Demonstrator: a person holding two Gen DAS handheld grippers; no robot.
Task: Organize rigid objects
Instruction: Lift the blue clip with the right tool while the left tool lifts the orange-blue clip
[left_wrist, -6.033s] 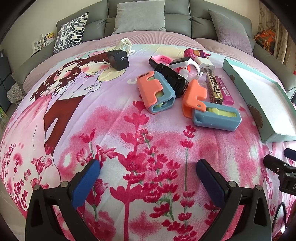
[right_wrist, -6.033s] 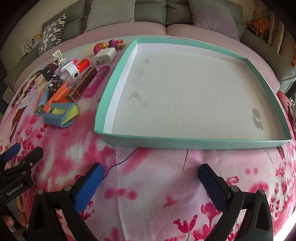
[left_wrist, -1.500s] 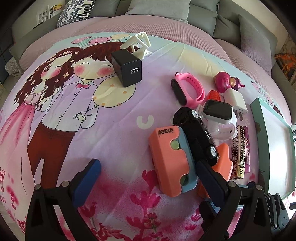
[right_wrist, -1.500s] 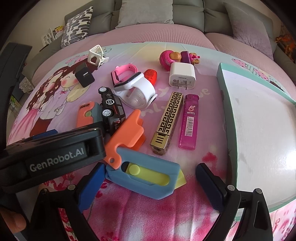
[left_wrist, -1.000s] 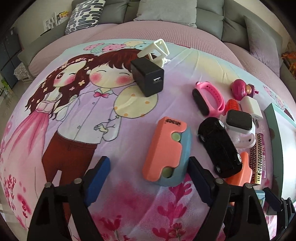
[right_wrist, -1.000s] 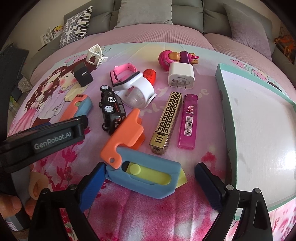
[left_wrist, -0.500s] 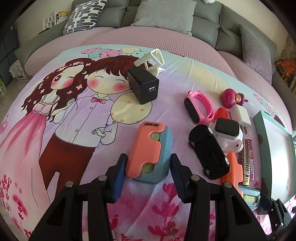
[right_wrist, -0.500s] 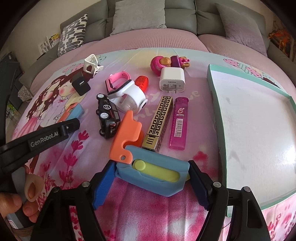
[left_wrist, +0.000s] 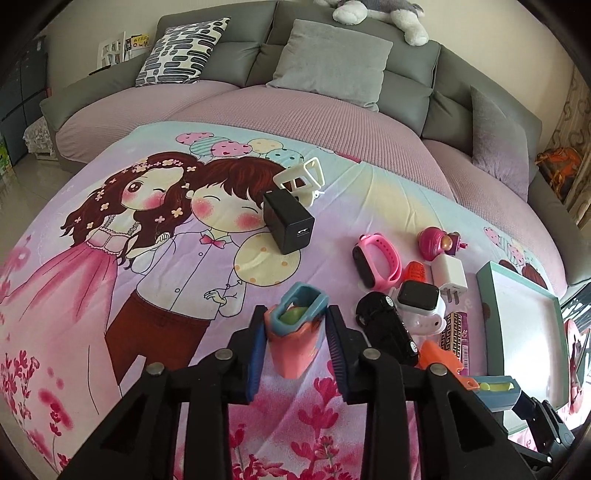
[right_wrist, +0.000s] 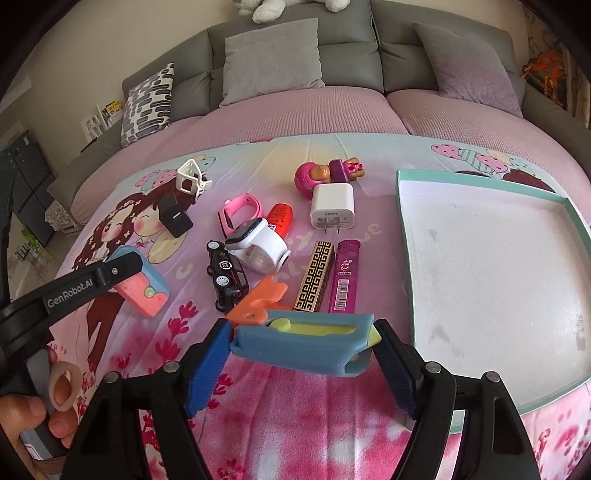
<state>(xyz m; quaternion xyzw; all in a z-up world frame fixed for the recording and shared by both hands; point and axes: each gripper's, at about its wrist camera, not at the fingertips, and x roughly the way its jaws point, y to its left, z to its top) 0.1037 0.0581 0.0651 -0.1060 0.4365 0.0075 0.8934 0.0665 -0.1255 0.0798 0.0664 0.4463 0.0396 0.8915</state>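
Blue pads of the left tool (left_wrist: 295, 341) are closing on a pink-and-blue cutter (left_wrist: 297, 334), one pad pressing each long side, low in the centre of the left wrist view; the cutter is tilting with its blue open end toward the top of the frame. In the right wrist view the same cutter is sitting at the middle left, partly behind the left tool's black finger, above the printed bedspread (left_wrist: 110, 295).

The right tool (right_wrist: 301, 360) is clamping a longer blue cutter (right_wrist: 303, 343) by its two ends, low in the centre of that view, with its orange blade guard (right_wrist: 258, 299) pointing toward the upper left. A hand (right_wrist: 33, 417) is gripping the left tool's handle at the lower left corner.

Just above the blue cutter, a black toy car (right_wrist: 227, 275), a white smartwatch (right_wrist: 260, 243), a gold-patterned lighter (right_wrist: 316, 277) and a purple lighter (right_wrist: 345, 277) are lying close together. Farther up are a white charger (right_wrist: 332, 206), a pink watch (right_wrist: 238, 214) and a black charger (right_wrist: 175, 218).

A teal-rimmed tray (right_wrist: 404, 258) is occupying the right side of the frame, with nothing visible on its white floor.
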